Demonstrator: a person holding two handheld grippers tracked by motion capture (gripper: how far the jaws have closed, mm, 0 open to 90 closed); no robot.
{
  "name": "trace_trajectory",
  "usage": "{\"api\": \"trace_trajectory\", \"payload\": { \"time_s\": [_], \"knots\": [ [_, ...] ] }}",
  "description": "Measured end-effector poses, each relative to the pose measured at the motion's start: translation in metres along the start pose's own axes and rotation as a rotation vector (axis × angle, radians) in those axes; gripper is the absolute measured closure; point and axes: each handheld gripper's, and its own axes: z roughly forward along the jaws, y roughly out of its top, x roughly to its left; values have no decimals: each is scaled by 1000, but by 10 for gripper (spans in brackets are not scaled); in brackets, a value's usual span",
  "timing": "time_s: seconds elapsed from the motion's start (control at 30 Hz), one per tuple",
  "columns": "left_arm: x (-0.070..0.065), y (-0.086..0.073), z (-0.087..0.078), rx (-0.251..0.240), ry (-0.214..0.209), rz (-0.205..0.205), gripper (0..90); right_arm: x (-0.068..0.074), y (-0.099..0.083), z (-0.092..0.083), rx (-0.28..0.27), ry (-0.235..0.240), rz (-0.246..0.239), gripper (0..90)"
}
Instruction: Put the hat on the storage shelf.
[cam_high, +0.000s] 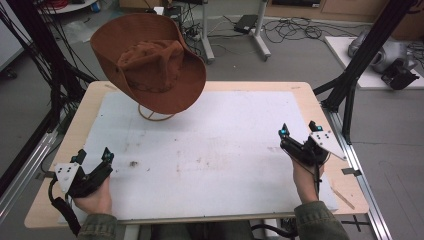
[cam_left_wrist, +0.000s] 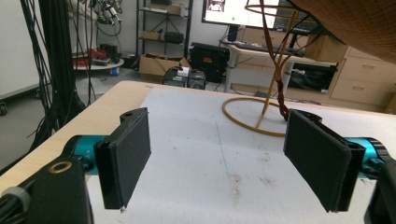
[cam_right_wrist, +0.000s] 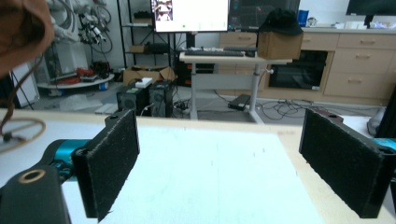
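Brown hat (cam_high: 150, 62) on its stand (cam_high: 155, 115), far left of the mat (cam_high: 210, 150); both grippers wide open and empty.

The hat is soft brown cloth, wide floppy brim, perched on a thin looped wire stand. Left gripper (cam_high: 93, 156) sits near left, right gripper (cam_high: 298, 129) near right, flat black pads (cam_left_wrist: 126, 154) well apart over the scuffed white mat on the pale wood table (cam_high: 75, 130).

High view above the near edge, facing forward and down on the white-covered wooden table (cam_high: 210, 145), both gripper views low, facing forward across the same table, sharing the round wire stand (cam_left_wrist: 254, 116).
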Motion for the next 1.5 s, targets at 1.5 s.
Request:
{"api": "trace_trajectory", "payload": {
  "time_s": [1.5],
  "knots": [
    [2, -2, 3, 4, 6, -14, 230, 0, -54, -17, 58, 6, 41, 114]
  ]
}}
